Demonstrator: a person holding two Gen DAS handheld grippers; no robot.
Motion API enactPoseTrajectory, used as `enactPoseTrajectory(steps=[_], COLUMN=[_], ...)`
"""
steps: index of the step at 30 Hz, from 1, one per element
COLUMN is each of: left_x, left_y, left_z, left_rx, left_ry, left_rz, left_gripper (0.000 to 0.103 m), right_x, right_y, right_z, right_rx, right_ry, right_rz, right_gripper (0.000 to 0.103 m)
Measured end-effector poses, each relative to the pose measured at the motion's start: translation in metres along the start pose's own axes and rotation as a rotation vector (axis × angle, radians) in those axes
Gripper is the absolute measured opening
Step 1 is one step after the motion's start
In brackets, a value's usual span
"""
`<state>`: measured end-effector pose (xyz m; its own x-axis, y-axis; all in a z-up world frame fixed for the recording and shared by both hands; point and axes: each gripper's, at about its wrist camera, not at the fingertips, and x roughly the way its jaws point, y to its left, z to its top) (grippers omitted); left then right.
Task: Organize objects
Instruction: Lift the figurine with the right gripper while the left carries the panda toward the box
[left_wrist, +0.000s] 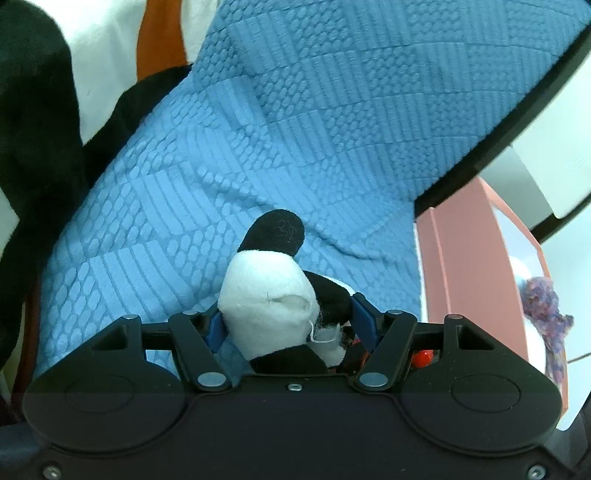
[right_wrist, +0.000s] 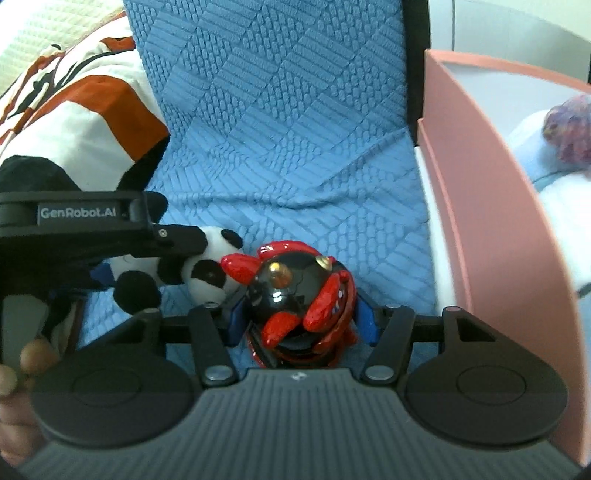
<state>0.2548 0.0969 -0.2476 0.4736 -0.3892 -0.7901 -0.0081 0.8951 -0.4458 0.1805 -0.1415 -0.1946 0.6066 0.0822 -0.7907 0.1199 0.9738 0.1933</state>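
Note:
A black-and-white panda plush (left_wrist: 269, 295) is clamped between the blue pads of my left gripper (left_wrist: 290, 317); its body and a black limb stick out ahead of the jaws. In the right wrist view the same panda (right_wrist: 207, 269) shows its face at the left, still in the left gripper (right_wrist: 173, 251). My right gripper (right_wrist: 300, 314) is shut on a glossy red-and-black figurine (right_wrist: 295, 291), with a pad against each side. Both toys hang just over a blue textured cushion (right_wrist: 277, 129). A sliver of the figurine (left_wrist: 421, 356) shows in the left wrist view.
A pink open box (right_wrist: 480, 184) stands right of the cushion, with a purple woolly ball (right_wrist: 570, 125) and white stuffing inside. An orange, white and black cloth (right_wrist: 92, 110) lies to the left. A person's fingers (right_wrist: 33, 354) hold the left gripper's handle.

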Motion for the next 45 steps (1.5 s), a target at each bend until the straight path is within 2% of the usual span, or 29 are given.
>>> enactPoseTrajectory(steps=[7,14,23,28,38,45], left_x=[-0.022,-0.062,-0.117,-0.140,-0.165,-0.171], left_y=[-0.001,-0.019,-0.069,-0.092,-0.149,-0.201], left_z=[-0.021,-0.028,-0.030,-0.027,-0.003,0.007], left_rx=[-0.009,0.005,0.104,0.115,0.166,0.197], left_ry=[0.008,-0.028,-0.061,-0.063,-0.093,-0.113], left_rz=[-0.019,-0.031,-0.019,-0.040,-0.062,-0.097], left_gripper=[0.064,0.064,0.064,0.064,0.064,0.065], right_x=[-0.034,-0.078,-0.136,-0.166,-0.213,-0.235], right_y=[-0.004,-0.004,-0.009,-0.022,-0.047,-0.078], right_z=[-0.001,-0.001,0.013,0.027,0.057,0.074], right_rx=[-0.001,-0.015,0.034,0.059,0.070,0.073], right_ry=[-0.007,-0.026,-0.065,-0.093,-0.155,-0.207], right_rz=[-0.002,0.018,0.018,0.029,0.039,0.048], right_gripper=[0.061,0.061,0.061,0.061,0.061,0.061])
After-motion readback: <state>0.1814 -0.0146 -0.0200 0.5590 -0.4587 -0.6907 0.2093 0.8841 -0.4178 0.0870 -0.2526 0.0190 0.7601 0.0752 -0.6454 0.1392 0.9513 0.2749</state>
